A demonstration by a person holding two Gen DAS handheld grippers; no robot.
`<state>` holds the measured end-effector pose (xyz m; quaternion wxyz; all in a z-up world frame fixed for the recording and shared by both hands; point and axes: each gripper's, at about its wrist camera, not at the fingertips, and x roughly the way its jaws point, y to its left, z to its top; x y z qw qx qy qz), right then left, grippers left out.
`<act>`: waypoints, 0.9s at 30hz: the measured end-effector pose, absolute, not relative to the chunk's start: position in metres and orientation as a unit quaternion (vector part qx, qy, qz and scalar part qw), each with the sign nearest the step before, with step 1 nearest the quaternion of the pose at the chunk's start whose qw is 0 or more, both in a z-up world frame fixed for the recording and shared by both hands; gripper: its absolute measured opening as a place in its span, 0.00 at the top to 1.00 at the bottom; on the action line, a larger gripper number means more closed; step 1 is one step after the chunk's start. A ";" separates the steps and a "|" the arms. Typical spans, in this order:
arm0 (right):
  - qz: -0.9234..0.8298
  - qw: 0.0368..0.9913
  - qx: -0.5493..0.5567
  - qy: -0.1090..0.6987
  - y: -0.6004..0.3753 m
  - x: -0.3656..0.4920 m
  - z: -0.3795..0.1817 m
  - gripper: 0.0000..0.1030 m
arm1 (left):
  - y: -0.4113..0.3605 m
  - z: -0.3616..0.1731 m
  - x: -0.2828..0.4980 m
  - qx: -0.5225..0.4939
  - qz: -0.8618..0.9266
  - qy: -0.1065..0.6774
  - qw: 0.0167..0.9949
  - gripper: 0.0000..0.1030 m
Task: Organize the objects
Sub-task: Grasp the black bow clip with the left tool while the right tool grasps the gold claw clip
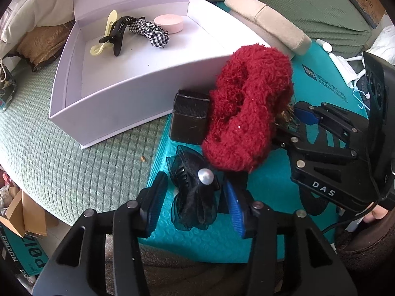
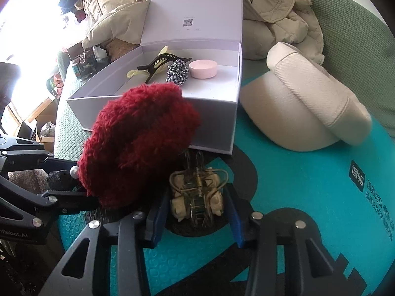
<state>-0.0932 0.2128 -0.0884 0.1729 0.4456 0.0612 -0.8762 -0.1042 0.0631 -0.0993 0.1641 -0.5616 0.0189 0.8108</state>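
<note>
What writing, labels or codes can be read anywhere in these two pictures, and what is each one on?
"DAS": right gripper, on its body.
"nRobot.AI", cut off at the edge: left gripper, on its body.
"POIZON", upside down, partly cut off: teal package on the floor.
QR code with small print: white box lid, too small to read.
Chinese print with logo: teal bubble mailer, too blurred to read.

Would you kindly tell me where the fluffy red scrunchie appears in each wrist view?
Left wrist view: the fluffy red scrunchie sits right of centre, before the box's near wall.
Right wrist view: the scrunchie fills the left-centre, overlapping that wall.
Shared landmark: the open white box.
</note>
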 end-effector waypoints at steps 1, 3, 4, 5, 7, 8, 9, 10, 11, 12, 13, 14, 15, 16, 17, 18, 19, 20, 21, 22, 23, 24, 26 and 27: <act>-0.876 0.171 0.447 0.057 0.215 -0.091 -0.088 0.57 | 0.065 -0.099 -0.103 -0.560 0.813 0.027 0.157 0.63; -0.876 0.167 0.450 0.049 0.219 -0.086 -0.087 0.57 | 0.066 -0.097 -0.100 -0.557 0.815 0.032 0.154 0.65; -0.876 0.164 0.451 0.047 0.222 -0.083 -0.087 0.57 | 0.065 -0.097 -0.098 -0.558 0.815 0.029 0.153 0.65; -0.876 0.162 0.452 0.045 0.225 -0.080 -0.087 0.57 | 0.065 -0.095 -0.096 -0.558 0.815 0.024 0.155 0.66; -0.876 0.156 0.455 0.041 0.231 -0.072 -0.086 0.57 | 0.063 -0.093 -0.091 -0.558 0.813 0.007 0.165 0.67; -0.876 0.153 0.456 0.039 0.234 -0.069 -0.085 0.57 | 0.063 -0.092 -0.088 -0.555 0.813 0.000 0.175 0.68; -0.876 0.148 0.457 0.036 0.238 -0.064 -0.084 0.57 | 0.064 -0.091 -0.084 -0.553 0.812 -0.007 0.187 0.68; -0.876 0.145 0.458 0.033 0.241 -0.061 -0.083 0.57 | 0.065 -0.091 -0.080 -0.552 0.811 -0.012 0.195 0.68; -0.877 0.142 0.458 0.031 0.244 -0.058 -0.081 0.57 | 0.067 -0.091 -0.076 -0.551 0.810 -0.014 0.199 0.68; -0.878 0.138 0.457 0.030 0.246 -0.053 -0.080 0.57 | 0.068 -0.091 -0.072 -0.550 0.810 -0.015 0.203 0.68; -0.879 0.135 0.457 0.030 0.248 -0.050 -0.079 0.57 | 0.069 -0.091 -0.068 -0.549 0.810 -0.016 0.205 0.68; -0.879 0.131 0.457 0.032 0.250 -0.046 -0.078 0.57 | 0.071 -0.090 -0.065 -0.547 0.811 -0.018 0.207 0.68; -0.879 0.130 0.457 0.033 0.252 -0.042 -0.076 0.57 | 0.073 -0.089 -0.059 -0.547 0.810 -0.020 0.211 0.68; -0.879 0.128 0.457 0.033 0.253 -0.038 -0.075 0.57 | 0.075 -0.089 -0.056 -0.547 0.808 -0.022 0.216 0.68; -0.880 0.127 0.457 0.032 0.255 -0.035 -0.074 0.57 | 0.078 -0.088 -0.055 -0.547 0.808 -0.020 0.219 0.68; -0.880 0.124 0.457 0.031 0.257 -0.032 -0.073 0.57 | 0.082 -0.088 -0.051 -0.547 0.807 -0.017 0.222 0.68; -0.880 0.122 0.457 0.030 0.259 -0.030 -0.074 0.57 | 0.085 -0.087 -0.048 -0.546 0.807 -0.015 0.224 0.68; -0.880 0.120 0.458 0.028 0.261 -0.028 -0.074 0.57 | 0.088 -0.087 -0.045 -0.546 0.806 -0.013 0.227 0.68; -0.880 0.117 0.460 0.026 0.263 -0.025 -0.074 0.57 | 0.091 -0.086 -0.043 -0.546 0.806 -0.011 0.229 0.68; -0.879 0.116 0.461 0.024 0.264 -0.024 -0.074 0.57 | 0.102 -0.093 -0.033 -0.545 0.805 -0.009 0.232 0.68; -0.879 0.115 0.462 0.022 0.266 -0.022 -0.075 0.57 | 0.104 -0.092 -0.027 -0.545 0.805 -0.006 0.234 0.68; -0.879 0.115 0.462 0.021 0.267 -0.020 -0.075 0.57 | 0.108 -0.093 -0.024 -0.544 0.806 -0.003 0.234 0.68; -0.878 0.115 0.464 0.021 0.267 -0.017 -0.077 0.57 | 0.113 -0.094 -0.024 -0.539 0.811 0.008 0.226 0.68; -0.877 0.114 0.465 0.022 0.267 -0.016 -0.078 0.57 | 0.115 -0.096 -0.025 -0.534 0.816 0.014 0.220 0.68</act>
